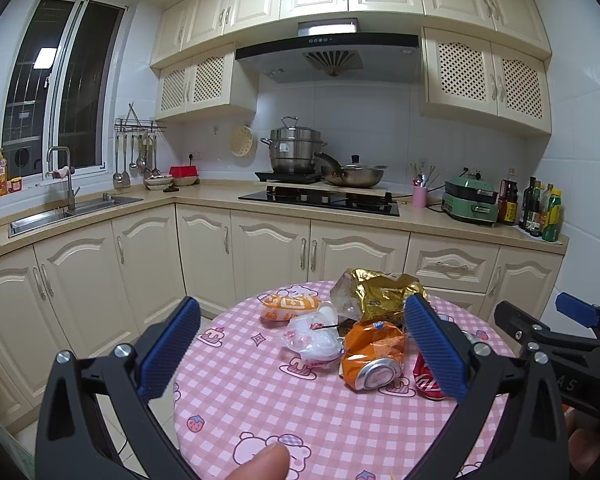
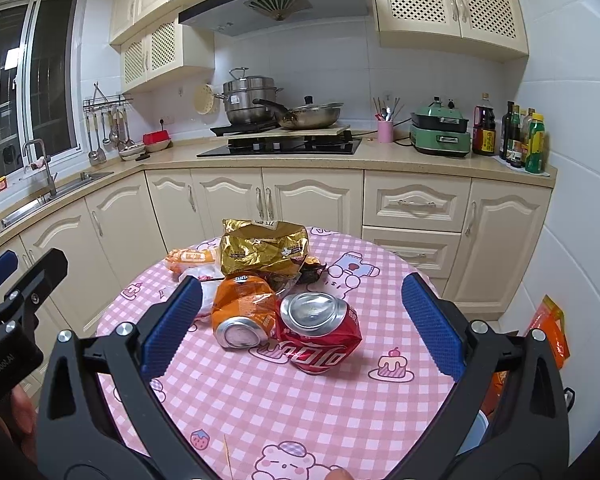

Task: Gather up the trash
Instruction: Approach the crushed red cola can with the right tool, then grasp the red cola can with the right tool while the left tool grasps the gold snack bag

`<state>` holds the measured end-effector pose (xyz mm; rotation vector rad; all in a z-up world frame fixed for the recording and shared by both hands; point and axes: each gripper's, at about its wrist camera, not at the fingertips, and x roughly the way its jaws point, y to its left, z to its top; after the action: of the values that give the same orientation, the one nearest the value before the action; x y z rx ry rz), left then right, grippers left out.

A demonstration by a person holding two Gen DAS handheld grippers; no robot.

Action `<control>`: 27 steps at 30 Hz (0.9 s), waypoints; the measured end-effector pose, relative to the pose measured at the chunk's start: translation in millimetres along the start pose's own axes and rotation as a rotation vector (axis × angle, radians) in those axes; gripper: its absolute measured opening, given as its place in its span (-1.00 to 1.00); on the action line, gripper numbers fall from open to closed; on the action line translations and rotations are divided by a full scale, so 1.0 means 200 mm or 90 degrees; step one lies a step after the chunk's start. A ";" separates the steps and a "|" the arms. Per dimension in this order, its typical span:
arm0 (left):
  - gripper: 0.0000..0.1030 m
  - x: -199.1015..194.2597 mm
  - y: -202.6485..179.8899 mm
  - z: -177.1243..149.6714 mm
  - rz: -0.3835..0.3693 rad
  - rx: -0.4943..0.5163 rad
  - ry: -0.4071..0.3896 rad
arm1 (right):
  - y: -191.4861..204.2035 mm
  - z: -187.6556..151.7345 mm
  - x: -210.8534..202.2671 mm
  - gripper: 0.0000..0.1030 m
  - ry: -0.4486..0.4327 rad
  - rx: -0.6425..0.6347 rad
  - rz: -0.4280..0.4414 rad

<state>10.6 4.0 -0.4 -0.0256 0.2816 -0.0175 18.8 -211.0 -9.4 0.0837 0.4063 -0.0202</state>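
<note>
Both tools, left tool (image 1: 300, 344) and right tool (image 2: 302, 324), hang spread wide and empty above the table (image 2: 300, 400), apparently lining up on the crushed red can (image 2: 320, 336) and orange can (image 2: 242, 312).

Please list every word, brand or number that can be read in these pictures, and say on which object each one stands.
"FANTA": on the rim of the crushed orange can.
"GenRobot.AI": on the black body of the left tongs.
Coca-Cola script, upside down: on the crushed red can.
Gold snack bag: print too small to read.
Orange wrapper: characters blurred.
Sauce bottles: labels unreadable.
Right tongs: partial letters "AS" only.
</note>
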 end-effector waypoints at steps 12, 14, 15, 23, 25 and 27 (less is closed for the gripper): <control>0.92 0.04 0.02 -0.04 0.003 -0.006 0.010 | -0.01 -0.02 0.06 0.90 0.013 -0.002 -0.003; 0.92 0.06 0.02 -0.05 0.005 -0.007 0.015 | -0.02 -0.04 0.08 0.90 0.022 0.001 -0.005; 0.92 0.07 0.03 -0.06 0.005 -0.007 0.019 | -0.03 -0.05 0.09 0.90 0.026 0.002 -0.006; 0.92 0.23 0.08 -0.16 0.010 -0.013 0.068 | -0.10 -0.21 0.32 0.90 0.107 0.021 -0.010; 0.92 0.29 0.09 -0.20 0.011 -0.012 0.084 | -0.12 -0.25 0.40 0.90 0.129 0.024 -0.015; 0.92 0.35 0.10 -0.23 0.013 -0.014 0.102 | -0.14 -0.28 0.47 0.90 0.145 0.028 -0.015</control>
<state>65.3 21.8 -64.9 -0.0427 0.4419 0.0043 82.5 -233.8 -99.9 0.1258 0.6347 -0.0428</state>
